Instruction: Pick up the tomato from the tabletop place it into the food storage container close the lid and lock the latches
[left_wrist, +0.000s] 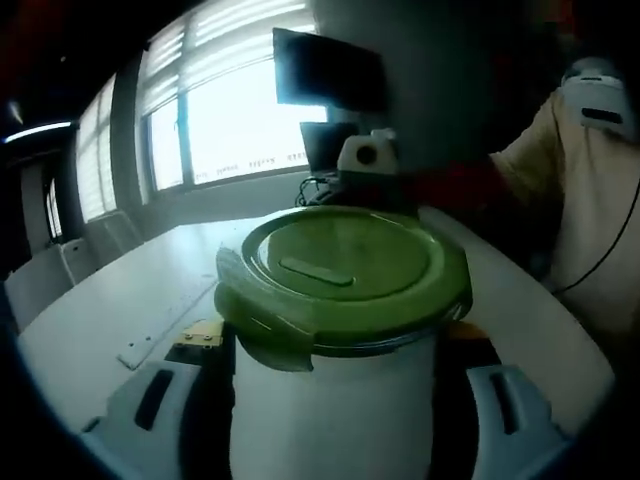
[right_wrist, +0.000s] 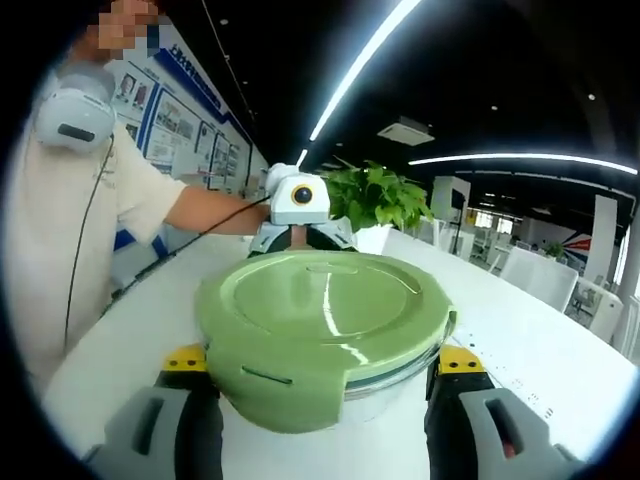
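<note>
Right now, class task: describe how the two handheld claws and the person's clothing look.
The left claw has pale grey-blue jaws with dark slots. The right claw has grey jaws with dark slots and yellow-and-black tips. The person wears a cream short-sleeved shirt, with a thin dark cable running down it.

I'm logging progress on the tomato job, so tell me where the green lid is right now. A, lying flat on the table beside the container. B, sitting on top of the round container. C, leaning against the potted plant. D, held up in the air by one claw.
B: the green lid covers the top of the container, which sits between each claw's jaws in both views.
</note>
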